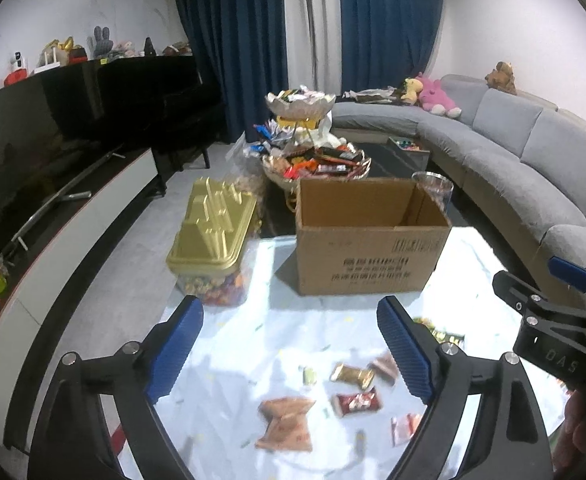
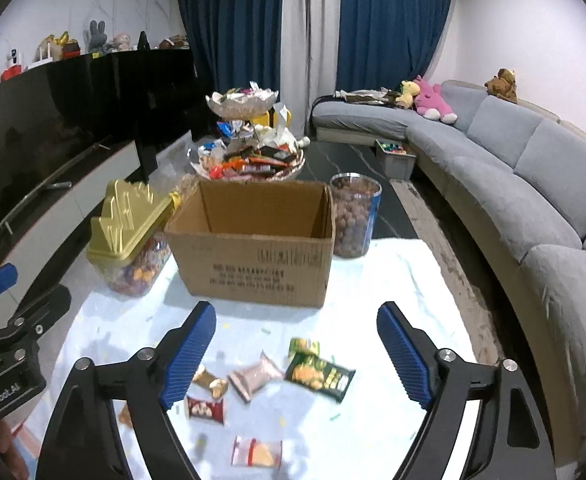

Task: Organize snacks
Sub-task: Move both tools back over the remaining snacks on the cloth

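Observation:
Several small snack packets lie loose on the white table cloth [image 1: 233, 340]: an orange-brown packet [image 1: 287, 422], a red one [image 1: 357, 402], a gold one [image 1: 351, 374]. In the right wrist view a green packet [image 2: 319, 374], a pink one [image 2: 255, 380] and a red one [image 2: 206, 408] show. An open, empty-looking cardboard box [image 1: 367, 240] [image 2: 255, 240] stands behind them. My left gripper [image 1: 291, 356] is open above the packets. My right gripper [image 2: 297, 356] is open above them too; it also shows at the right edge of the left wrist view [image 1: 549, 312].
A gold-lidded clear candy tub [image 1: 213, 240] [image 2: 131, 236] stands left of the box. A clear jar of brown balls [image 2: 353, 216] stands at its right. A tiered snack stand [image 1: 313, 140] [image 2: 249, 136] is behind. A grey sofa [image 2: 513, 168] runs right, a TV cabinet [image 1: 73, 216] left.

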